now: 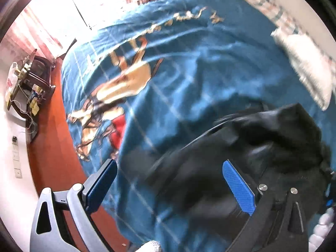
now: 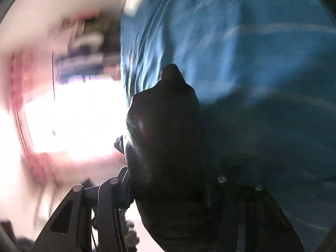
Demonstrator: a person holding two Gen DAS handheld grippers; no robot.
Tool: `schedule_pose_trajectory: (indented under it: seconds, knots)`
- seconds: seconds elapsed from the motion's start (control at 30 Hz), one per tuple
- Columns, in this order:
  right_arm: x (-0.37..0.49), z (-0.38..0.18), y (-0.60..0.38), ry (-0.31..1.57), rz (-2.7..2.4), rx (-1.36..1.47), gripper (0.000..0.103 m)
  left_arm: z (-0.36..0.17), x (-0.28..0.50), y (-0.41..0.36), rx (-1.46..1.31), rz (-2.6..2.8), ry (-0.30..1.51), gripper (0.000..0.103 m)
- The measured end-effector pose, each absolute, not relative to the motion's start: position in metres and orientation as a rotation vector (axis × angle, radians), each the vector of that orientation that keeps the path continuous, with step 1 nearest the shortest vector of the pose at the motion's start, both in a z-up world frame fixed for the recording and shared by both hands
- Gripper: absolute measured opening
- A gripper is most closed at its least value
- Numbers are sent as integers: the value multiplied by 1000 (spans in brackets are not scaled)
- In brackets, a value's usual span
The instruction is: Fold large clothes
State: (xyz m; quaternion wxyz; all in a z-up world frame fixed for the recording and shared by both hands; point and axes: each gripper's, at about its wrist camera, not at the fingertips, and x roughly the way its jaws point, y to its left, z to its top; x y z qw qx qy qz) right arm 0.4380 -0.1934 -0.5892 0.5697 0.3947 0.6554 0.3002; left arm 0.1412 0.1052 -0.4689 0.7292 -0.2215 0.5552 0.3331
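A black garment (image 1: pixel 258 147) lies bunched on a bed with a blue printed bedspread (image 1: pixel 189 63), at the lower right of the left wrist view. My left gripper (image 1: pixel 170 187) is open, its blue-padded fingers (image 1: pixel 239 189) spread wide just above the garment's near edge, holding nothing. In the blurred right wrist view the black garment (image 2: pixel 166 147) fills the space between the fingers of my right gripper (image 2: pixel 168 189), which looks shut on it and lifts it over the bedspread (image 2: pixel 252 52). The right fingertips are hidden by cloth.
A white and checked pillow (image 1: pixel 304 63) lies at the bed's far right. A dark wooden side table (image 1: pixel 31 88) with small items and cables stands left of the bed on the reddish floor (image 1: pixel 52 157). A bright window (image 2: pixel 79 115) is beyond the bed.
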Motion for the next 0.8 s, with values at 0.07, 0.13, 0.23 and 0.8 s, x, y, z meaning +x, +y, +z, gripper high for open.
schedule_pose_trajectory:
  seconds: [0.07,0.13,0.23,0.8]
  knots:
    - [450,-602,-232,1596,521,871,66,-470,153,98,-498,709,1221,103]
    - [457,-605,-262,1645,437,848,70,-478,163,92,-481,694,1240,103]
    - [461,-579,-303,1559,399,900,70,-486,177,77,-477,654,1248,103]
    - [491,-575,-99,1620,418,392,59,-514,225,54,-319,562,1269,103]
